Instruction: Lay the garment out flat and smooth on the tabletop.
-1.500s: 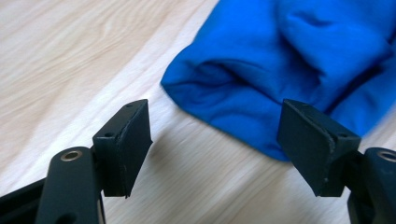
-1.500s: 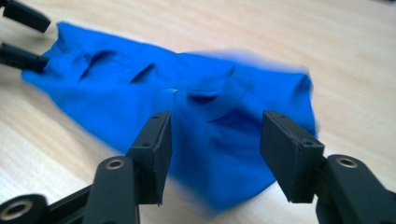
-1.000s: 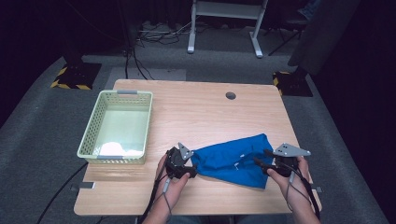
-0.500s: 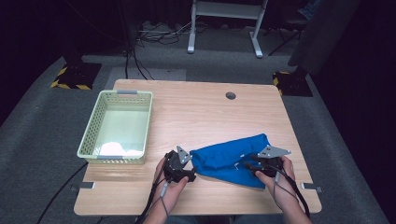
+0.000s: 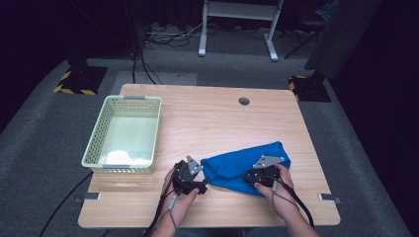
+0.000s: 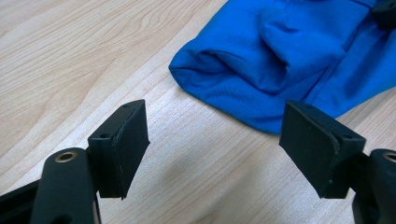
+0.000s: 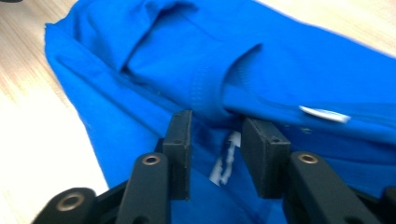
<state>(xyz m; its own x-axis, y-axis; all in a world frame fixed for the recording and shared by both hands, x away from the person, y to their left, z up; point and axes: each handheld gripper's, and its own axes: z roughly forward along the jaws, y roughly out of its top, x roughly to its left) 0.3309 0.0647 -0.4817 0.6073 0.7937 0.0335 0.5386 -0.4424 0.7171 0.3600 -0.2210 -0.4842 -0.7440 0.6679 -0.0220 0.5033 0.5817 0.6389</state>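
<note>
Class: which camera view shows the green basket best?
The high view: the green basket sits whole at the table's left, something white inside. The two gripper views look at the blue cloth and wood instead.

Grey carpet floor (image 5: 44,148), dark surround. Wooden table (image 5: 207,118) with cable hole (image 5: 244,101). White metal frame (image 5: 237,24) far; hazard-striped bases (image 5: 76,89) left and right.

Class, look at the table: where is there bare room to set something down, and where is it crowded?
Free: the far wood of the table between basket and cable hole. Crowded: the near edge, with left gripper, blue cloth and right gripper.
</note>
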